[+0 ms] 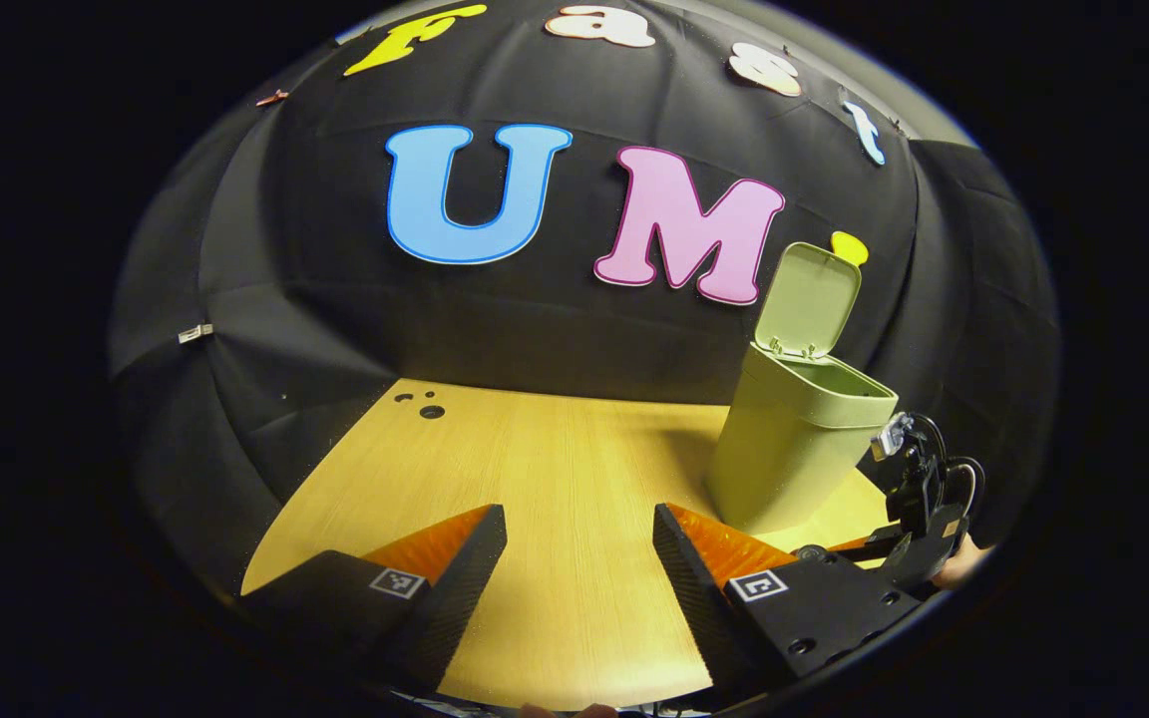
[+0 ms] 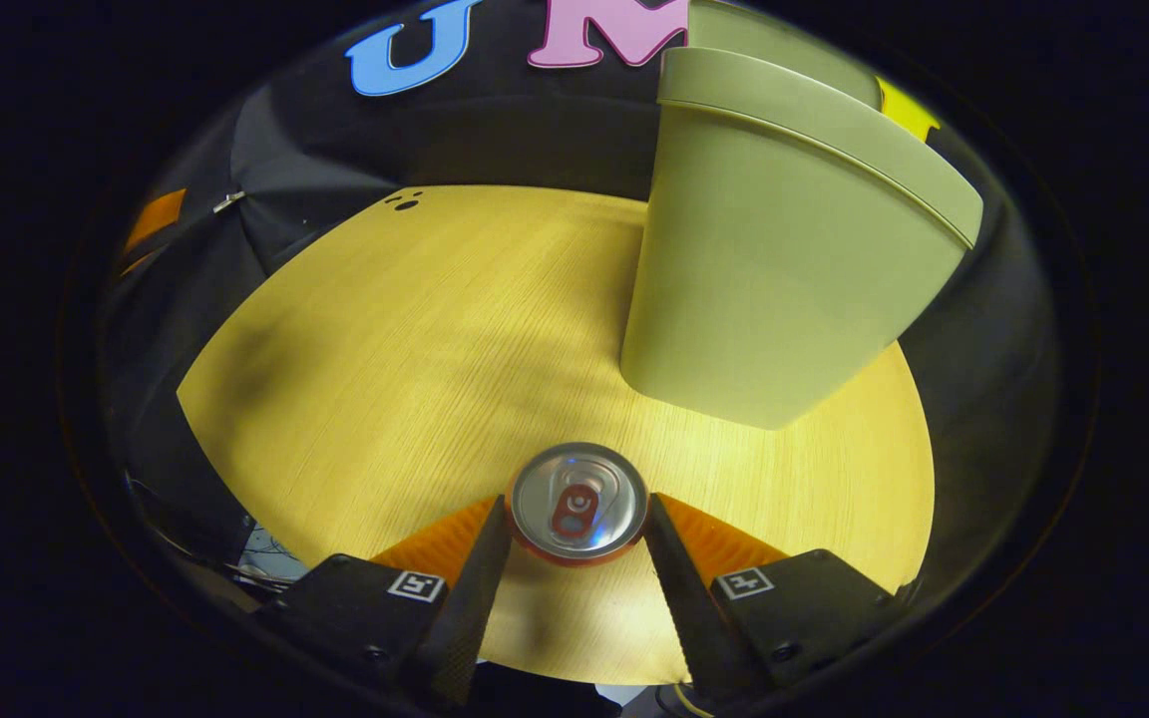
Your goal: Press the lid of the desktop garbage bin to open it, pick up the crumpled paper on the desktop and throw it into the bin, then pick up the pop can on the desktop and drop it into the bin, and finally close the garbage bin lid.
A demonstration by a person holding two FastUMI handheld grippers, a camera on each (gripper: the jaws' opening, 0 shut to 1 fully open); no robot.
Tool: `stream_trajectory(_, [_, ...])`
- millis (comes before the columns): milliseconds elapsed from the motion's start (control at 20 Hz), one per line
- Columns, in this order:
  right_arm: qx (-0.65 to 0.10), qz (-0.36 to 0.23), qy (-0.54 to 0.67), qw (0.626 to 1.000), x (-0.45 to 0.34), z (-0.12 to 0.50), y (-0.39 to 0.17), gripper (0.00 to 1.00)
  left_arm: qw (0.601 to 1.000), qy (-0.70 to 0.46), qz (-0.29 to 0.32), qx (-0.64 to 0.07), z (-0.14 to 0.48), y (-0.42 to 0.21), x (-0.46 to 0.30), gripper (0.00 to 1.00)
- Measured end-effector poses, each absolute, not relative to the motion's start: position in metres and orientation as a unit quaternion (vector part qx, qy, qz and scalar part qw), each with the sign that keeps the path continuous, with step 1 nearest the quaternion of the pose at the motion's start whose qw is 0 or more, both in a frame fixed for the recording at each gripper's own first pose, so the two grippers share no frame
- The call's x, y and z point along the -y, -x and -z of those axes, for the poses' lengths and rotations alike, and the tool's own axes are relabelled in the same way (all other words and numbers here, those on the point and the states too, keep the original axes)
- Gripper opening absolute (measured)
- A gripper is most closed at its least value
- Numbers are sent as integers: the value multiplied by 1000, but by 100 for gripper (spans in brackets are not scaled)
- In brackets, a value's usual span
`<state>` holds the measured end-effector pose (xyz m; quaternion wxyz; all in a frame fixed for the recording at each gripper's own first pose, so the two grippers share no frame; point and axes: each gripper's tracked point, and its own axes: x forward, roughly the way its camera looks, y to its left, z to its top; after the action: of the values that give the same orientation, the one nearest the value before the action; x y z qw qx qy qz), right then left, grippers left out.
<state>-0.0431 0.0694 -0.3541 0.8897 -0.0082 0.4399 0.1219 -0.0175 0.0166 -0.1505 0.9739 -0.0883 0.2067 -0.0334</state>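
Both views are sharp at the centre and bend strongly toward the edges, where the wooden table [image 1: 555,469] curves and darkens. Light falls from above, bright on the tabletop, dim on the booth's cloth. The bin [image 2: 774,269] casts a soft shadow at its foot. The can [image 2: 577,504] top shows a small glare spot.

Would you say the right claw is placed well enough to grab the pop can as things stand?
Probably yes. In the right gripper view the right claw has a finger on each side of the upright pop can, nothing lies between them, and the bin stands farther back, clear of it.
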Motion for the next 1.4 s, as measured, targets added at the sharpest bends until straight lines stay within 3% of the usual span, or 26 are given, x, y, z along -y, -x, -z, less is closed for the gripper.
stream_trajectory(250, [-407, -137, -1, 903, -71, 315, 41, 83, 973, 89, 37, -207, 153, 19, -11, 95])
stream_trajectory(600, [-321, -168, -70, 929, -71, 194, 23, 83, 972, 93, 45, -209, 153, 18, 2, 95])
stream_trajectory(650, [-309, -173, -90, 931, -72, 175, 19, 79, 972, 94, 47, -208, 153, 18, 4, 95])
stream_trajectory(750, [-281, -175, -122, 936, -67, 140, 7, 82, 973, 93, 49, -206, 150, 18, 7, 95])
stream_trajectory(1000, [-203, -151, -142, 957, -27, 66, -38, 82, 974, 89, 53, -202, 146, 19, 12, 95])
stream_trajectory(1400, [-160, -97, -127, 974, 41, 32, -93, 82, 975, 85, 49, -201, 143, 25, 11, 95])
